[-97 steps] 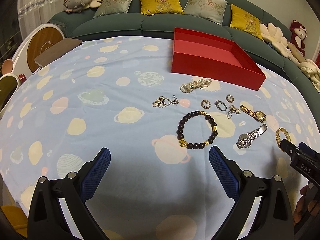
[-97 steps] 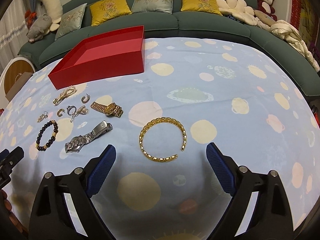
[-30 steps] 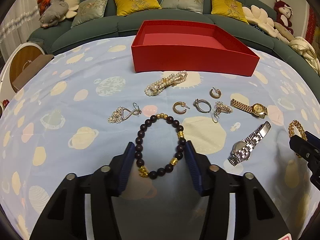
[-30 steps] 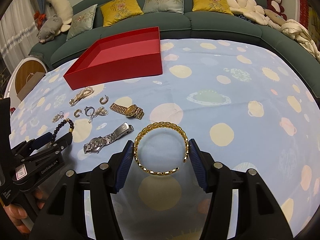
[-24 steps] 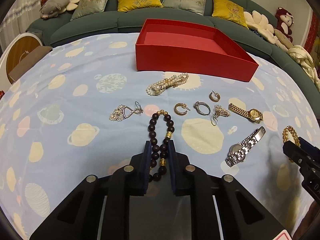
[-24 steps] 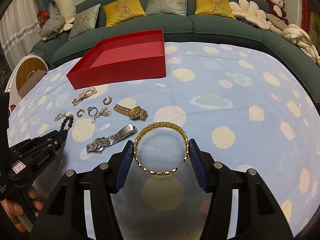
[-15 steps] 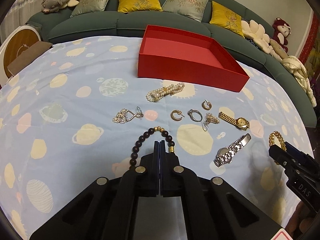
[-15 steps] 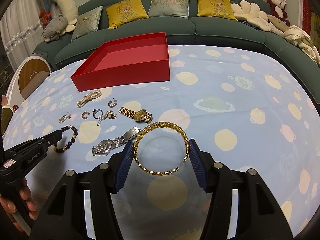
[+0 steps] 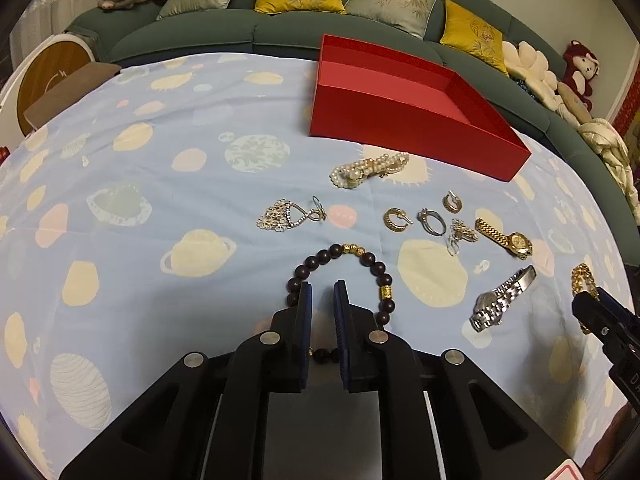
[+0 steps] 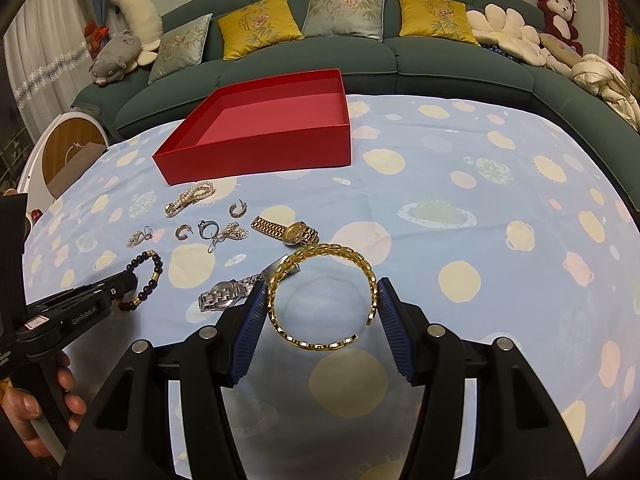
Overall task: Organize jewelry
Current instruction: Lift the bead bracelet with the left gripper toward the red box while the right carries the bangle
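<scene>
Gold bangle [image 10: 322,295] clamped between our right gripper [image 10: 322,320] pads, lifted off the cloth, bead bracelet [image 9: 345,280] pinched at its near side by our left gripper [image 9: 322,312], watches [image 9: 502,298] and earrings [image 9: 396,219] beyond, open red box [image 9: 404,116] farthest.

Left gripper [image 9: 323,294]: black frame, blue ribbed pads, jaws nearly closed with a narrow gap; contact with anything between them cannot be confirmed from this angle. Its bare hand [image 10: 28,412] wraps the handle, fingers curled. Right gripper [image 10: 322,304]: same build, jaws set moderately apart, pads [image 10: 250,328] angled inward, pointed forward and slightly down.
</scene>
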Demonstrator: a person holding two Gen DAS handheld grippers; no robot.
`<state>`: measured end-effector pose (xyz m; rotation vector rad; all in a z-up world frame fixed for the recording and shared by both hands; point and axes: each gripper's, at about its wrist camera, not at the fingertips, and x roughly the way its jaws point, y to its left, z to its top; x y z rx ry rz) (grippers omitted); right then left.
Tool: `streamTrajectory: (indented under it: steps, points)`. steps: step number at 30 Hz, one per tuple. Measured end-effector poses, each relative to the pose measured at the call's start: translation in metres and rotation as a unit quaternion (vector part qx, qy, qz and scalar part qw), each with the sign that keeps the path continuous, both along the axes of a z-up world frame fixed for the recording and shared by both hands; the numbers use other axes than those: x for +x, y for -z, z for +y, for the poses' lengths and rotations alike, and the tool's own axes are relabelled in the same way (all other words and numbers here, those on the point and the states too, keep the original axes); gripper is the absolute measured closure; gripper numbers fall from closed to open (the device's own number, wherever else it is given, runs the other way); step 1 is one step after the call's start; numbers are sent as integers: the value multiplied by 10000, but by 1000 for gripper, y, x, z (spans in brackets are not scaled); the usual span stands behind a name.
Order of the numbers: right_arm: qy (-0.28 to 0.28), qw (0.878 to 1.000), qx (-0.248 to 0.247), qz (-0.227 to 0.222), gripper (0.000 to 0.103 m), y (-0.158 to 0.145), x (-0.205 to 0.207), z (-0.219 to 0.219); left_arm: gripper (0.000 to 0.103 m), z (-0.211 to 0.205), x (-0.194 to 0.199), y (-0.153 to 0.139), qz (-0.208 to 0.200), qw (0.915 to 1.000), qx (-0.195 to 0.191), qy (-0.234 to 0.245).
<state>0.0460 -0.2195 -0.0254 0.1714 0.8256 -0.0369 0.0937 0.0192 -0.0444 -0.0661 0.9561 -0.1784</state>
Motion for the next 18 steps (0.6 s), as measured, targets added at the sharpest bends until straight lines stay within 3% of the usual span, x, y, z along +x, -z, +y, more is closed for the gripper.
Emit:
streamTrajectory:
  steps: [7,12,18]
  points:
    - [-6,10000,27,21,49,1,0,0,91,4,-2,-13,-420,9987,254,-127]
    - [15,10000,58,35,49,2,1,-2,87,13,7,0,-177,9991,294,-246]
    - [1,10000,77,62,49,3,1,-1,84,9,4,2,-283,9983,494,-100]
